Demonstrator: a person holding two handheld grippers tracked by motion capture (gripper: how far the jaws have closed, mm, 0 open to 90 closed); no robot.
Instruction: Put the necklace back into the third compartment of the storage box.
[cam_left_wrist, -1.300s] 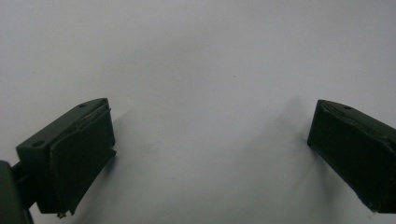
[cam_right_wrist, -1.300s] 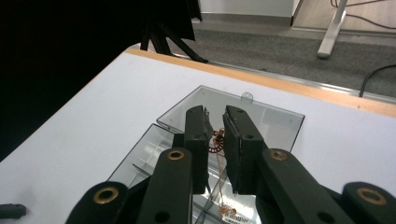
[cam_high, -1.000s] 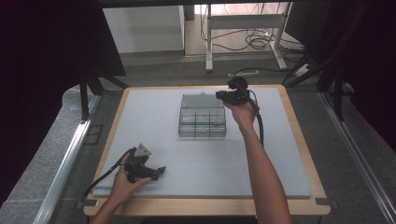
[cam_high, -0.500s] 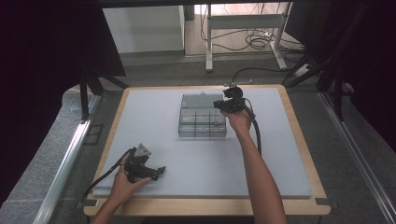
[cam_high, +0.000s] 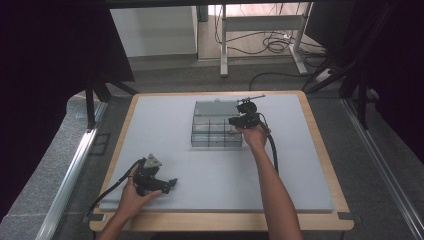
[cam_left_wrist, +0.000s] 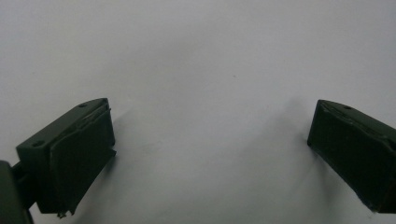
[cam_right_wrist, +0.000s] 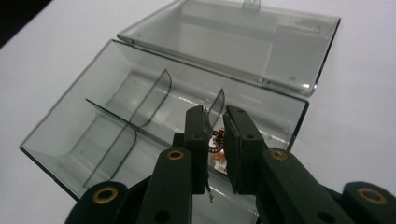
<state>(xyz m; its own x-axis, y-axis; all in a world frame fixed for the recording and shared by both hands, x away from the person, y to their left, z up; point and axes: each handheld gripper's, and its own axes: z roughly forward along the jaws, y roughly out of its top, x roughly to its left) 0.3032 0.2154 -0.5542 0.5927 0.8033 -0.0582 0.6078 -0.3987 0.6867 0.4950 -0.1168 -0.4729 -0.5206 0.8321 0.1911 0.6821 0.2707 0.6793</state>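
1. Right tongs (cam_right_wrist: 215, 140) nearly closed, pinching a small coppery part (cam_right_wrist: 217, 148) over the clear divided box (cam_right_wrist: 116, 116), lid open.
2. Left tongs (cam_left_wrist: 210, 154) gape wide, empty, low over the table (cam_high: 300, 165).

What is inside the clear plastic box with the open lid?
The clear plastic box has dividers, and the compartments on view look empty. In the one under the right claw, a small brown and orange thing shows between the jaws. They cover most of it, so I cannot tell what it is.
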